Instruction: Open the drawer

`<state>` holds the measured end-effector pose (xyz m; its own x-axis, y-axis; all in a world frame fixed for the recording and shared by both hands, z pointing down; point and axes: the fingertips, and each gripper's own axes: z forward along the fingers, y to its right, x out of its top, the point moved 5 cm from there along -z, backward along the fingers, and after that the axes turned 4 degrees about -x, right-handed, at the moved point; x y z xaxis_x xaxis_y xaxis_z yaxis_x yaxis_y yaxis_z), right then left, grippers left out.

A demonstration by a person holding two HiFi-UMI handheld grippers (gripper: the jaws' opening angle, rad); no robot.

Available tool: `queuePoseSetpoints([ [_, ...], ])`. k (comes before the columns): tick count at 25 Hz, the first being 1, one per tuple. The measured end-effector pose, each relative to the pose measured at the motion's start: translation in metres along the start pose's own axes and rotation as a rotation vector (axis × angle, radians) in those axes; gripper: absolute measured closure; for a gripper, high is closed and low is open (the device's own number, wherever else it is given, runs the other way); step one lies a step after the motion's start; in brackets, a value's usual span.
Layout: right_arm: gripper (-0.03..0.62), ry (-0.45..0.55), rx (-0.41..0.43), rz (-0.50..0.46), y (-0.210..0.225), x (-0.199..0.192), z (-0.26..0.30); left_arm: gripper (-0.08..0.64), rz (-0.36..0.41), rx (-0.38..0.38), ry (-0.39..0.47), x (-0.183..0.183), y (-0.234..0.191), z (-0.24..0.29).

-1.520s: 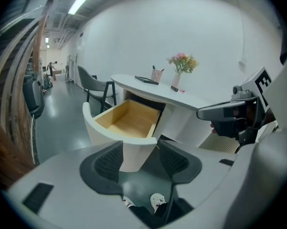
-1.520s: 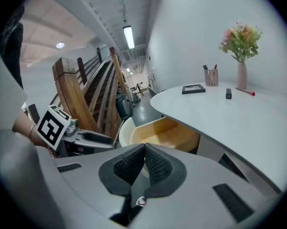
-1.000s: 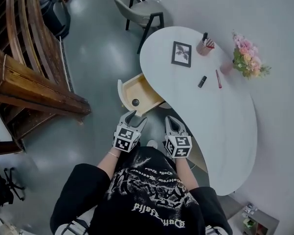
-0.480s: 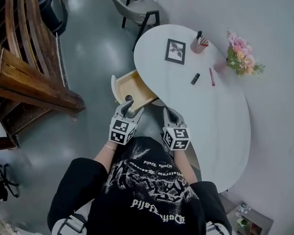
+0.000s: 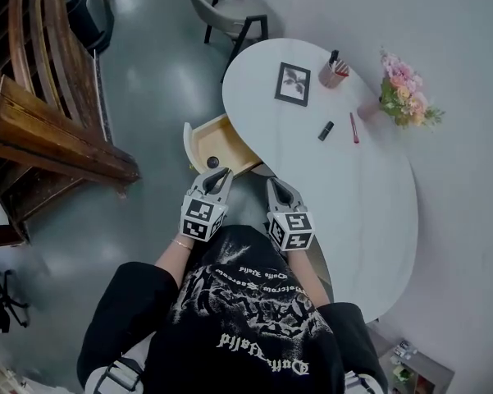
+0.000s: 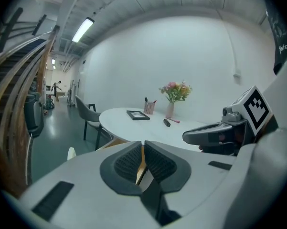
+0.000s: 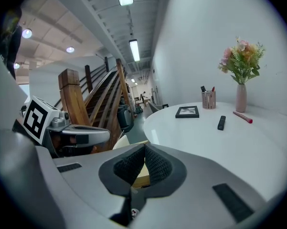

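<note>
The wooden drawer stands pulled out from the left edge of the white oval table, its pale front panel facing the floor side. A small dark round thing lies in its near corner. My left gripper hovers just in front of that corner; its jaws have just been closing and are now shut with nothing between them. My right gripper hangs beside it at the table's edge, shut and empty. In the left gripper view the left gripper shows its pads meeting; in the right gripper view the right gripper does too.
On the table are a framed picture, a pen cup, a vase of flowers, a black stick and a pink pen. A chair stands beyond the table. A wooden staircase fills the left.
The left gripper's jaws stood wide open in both earlier frames and are now shut. The drawer stays pulled out. The right gripper has kept its place.
</note>
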<state>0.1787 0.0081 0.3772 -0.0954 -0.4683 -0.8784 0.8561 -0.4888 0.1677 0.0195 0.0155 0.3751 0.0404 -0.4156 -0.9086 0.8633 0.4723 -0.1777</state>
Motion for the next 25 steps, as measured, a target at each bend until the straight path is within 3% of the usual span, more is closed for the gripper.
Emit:
queuePoseSetpoints([
  [25, 0.566, -0.008, -0.006, 0.009, 0.0049, 0.0003, 0.0089, 0.537, 0.019, -0.033, -0.025, 0.0017, -0.0048, 0.0074],
])
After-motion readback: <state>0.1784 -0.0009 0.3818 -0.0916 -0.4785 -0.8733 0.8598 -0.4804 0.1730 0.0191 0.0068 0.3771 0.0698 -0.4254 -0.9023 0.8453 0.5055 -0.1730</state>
